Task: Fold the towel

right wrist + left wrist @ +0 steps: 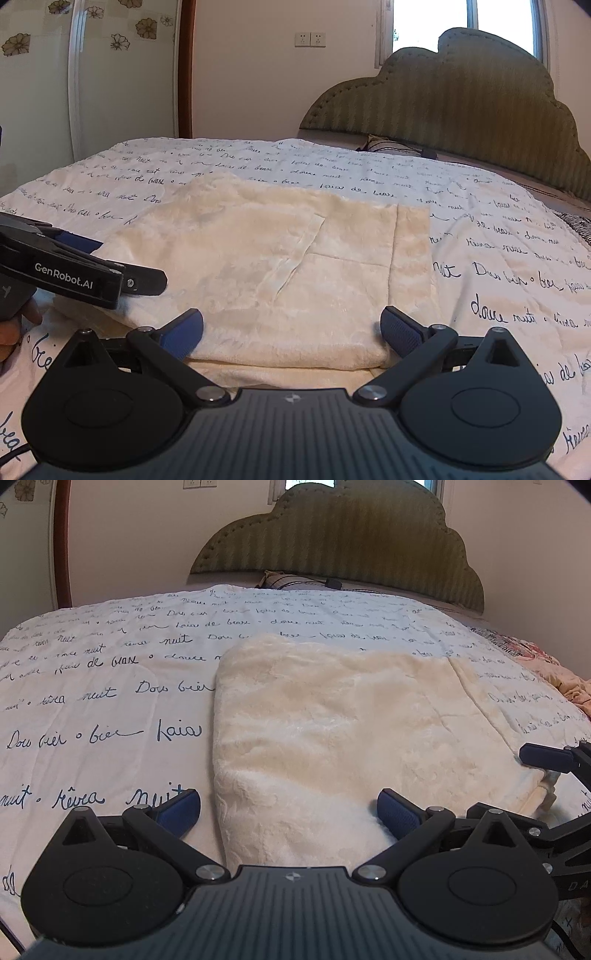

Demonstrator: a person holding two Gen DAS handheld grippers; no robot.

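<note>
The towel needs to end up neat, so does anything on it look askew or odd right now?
Yes. On the cream towel, the folded-over top layer stops short of the right edge, leaving a strip of the lower layer uncovered. A diagonal crease also runs across the middle. No stains or damage are visible.

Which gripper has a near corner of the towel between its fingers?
The left gripper: its open fingers straddle the cream towel's near left corner, one over the quilt. The right gripper has only the near edge between them.

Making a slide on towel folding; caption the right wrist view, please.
Open right gripper at the near edge of a folded cream towel on a script-printed bedspread.
</note>
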